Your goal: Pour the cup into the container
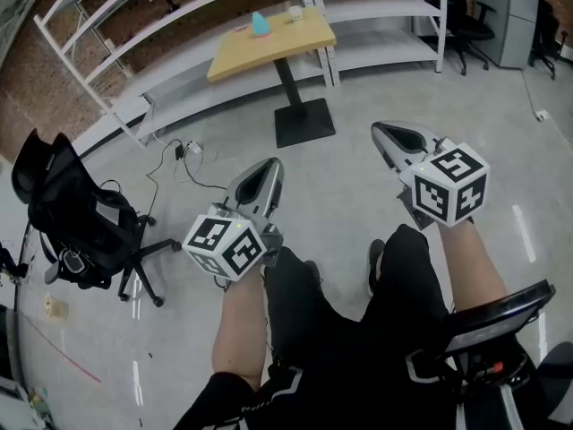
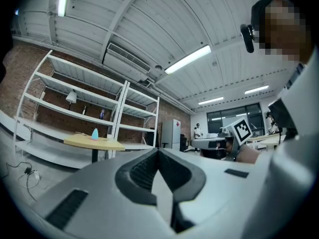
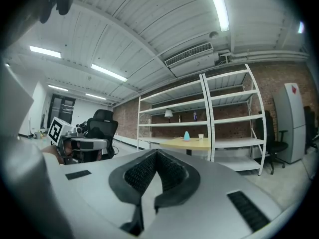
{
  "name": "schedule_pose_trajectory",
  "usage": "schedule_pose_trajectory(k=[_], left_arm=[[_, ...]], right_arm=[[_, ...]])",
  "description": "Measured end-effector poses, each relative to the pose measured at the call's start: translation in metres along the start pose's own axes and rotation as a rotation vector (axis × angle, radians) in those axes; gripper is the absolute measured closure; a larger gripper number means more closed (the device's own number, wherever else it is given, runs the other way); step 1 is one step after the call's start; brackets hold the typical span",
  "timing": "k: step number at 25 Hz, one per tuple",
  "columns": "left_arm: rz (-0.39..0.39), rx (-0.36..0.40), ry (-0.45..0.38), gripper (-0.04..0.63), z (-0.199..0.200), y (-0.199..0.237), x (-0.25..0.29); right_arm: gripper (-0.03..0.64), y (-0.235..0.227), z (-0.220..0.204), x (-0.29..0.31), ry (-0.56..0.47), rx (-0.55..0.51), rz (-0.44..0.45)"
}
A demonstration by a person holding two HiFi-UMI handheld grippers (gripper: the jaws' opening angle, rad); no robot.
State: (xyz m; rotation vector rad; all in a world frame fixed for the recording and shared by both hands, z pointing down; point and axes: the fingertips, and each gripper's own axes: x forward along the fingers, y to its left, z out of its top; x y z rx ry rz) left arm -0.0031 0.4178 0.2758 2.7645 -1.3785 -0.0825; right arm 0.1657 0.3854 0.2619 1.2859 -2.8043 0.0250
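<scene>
A small white cup point(image 1: 295, 12) and a light-blue container point(image 1: 260, 23) stand on a yellow-topped pedestal table point(image 1: 269, 47) far across the floor. Both gripper views show them small: the cup point(image 2: 109, 136) point(image 3: 201, 137) and the blue container point(image 2: 95, 133) point(image 3: 187, 135). My left gripper point(image 1: 271, 164) point(image 2: 158, 151) is held over my lap, jaws together and empty. My right gripper point(image 1: 380, 130) point(image 3: 157, 152) is beside it, also shut on nothing. Both point level toward the table, well short of it.
White metal shelving point(image 1: 179, 25) runs along the brick wall behind the table. A black office chair point(image 1: 81, 222) stands at the left with cables point(image 1: 183, 150) on the floor nearby. More chairs point(image 1: 470, 25) are at the back right. My legs point(image 1: 340, 330) fill the foreground.
</scene>
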Motion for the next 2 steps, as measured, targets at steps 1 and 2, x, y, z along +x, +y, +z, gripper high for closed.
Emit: schedule_pose_trajectory(k=[1,2], left_arm=[[0.002,0.0,-0.001,0.597,0.0002,0.0006,-0.0002],[0.004,0.0,-0.003,0.597,0.0004,0.0011,-0.0004]], right_arm=[[0.617,-0.0001,0.0001,0.0004,-0.002,0.001,0.0],[0.617,-0.0001,0.0003,0.0009,-0.003,0.001,0.001]])
